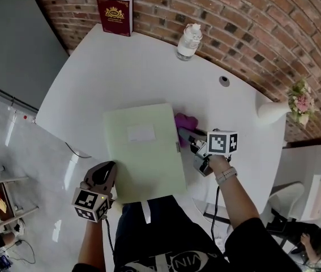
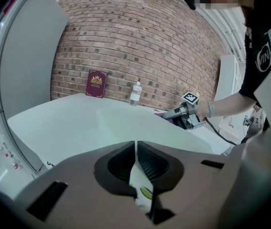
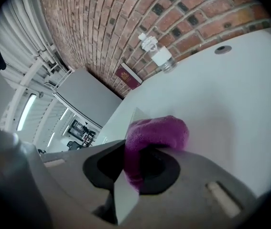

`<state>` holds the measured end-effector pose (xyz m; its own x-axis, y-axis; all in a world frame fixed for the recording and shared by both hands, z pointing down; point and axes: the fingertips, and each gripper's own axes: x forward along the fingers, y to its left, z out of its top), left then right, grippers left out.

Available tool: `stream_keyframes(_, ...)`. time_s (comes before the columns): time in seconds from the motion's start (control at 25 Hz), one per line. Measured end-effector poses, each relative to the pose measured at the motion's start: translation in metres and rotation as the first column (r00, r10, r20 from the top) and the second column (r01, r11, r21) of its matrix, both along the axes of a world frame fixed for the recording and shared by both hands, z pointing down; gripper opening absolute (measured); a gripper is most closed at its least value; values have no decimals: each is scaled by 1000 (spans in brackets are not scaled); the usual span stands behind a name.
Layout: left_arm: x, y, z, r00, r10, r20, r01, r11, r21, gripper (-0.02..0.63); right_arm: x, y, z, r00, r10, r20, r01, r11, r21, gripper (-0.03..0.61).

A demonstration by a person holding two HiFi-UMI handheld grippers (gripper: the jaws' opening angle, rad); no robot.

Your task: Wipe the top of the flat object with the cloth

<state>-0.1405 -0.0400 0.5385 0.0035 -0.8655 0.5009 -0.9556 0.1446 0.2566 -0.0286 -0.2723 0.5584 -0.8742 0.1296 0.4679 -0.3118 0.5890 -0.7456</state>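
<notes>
Pinches fuzzy purple cloth [image 1: 186, 121] in right gripper [image 1: 184, 134] beside pale green flat folder [image 1: 144, 152]; presses left gripper's [image 1: 112, 165] jaws together at folder's corner by white round desk's [image 1: 137, 67] front edge.

Soft, even light fills all three views, and no hard shadow falls on the white worktop [image 1: 149, 67]. It is bright, almost washed out, so the pale green flat object [image 1: 146, 152] stands out only weakly against it. The glossy floor [image 1: 13, 146] beyond the worktop's left edge carries white patches of glare. In the right gripper view the ceiling strip lights [image 3: 25, 109] show as bright bars. The wide lenses bend the brick wall [image 1: 234, 16] into a curve, and both gripper views have black corners. The jaws, very close to the lens, look soft and blurred, while the purple cloth [image 3: 157, 132] keeps a strong colour.
</notes>
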Motion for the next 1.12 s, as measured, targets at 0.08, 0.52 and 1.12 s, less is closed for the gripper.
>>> stream_keyframes(0.08,0,1,2,1000,18,-8,-18,1000,-1,21,12,13,-1,1000,-3,-11,3,1000,-24,62)
stream_keyframes(0.52,0,0,1,998,55,-19,-55,998,18,21,79,77,-2,997,29,-69,-33,997,-69,63)
stream_keyframes(1.12,-2,-3,1,998,62,6,-62,998,1,21,144,153,-12,990,-9,-140,-8,993,-120,63)
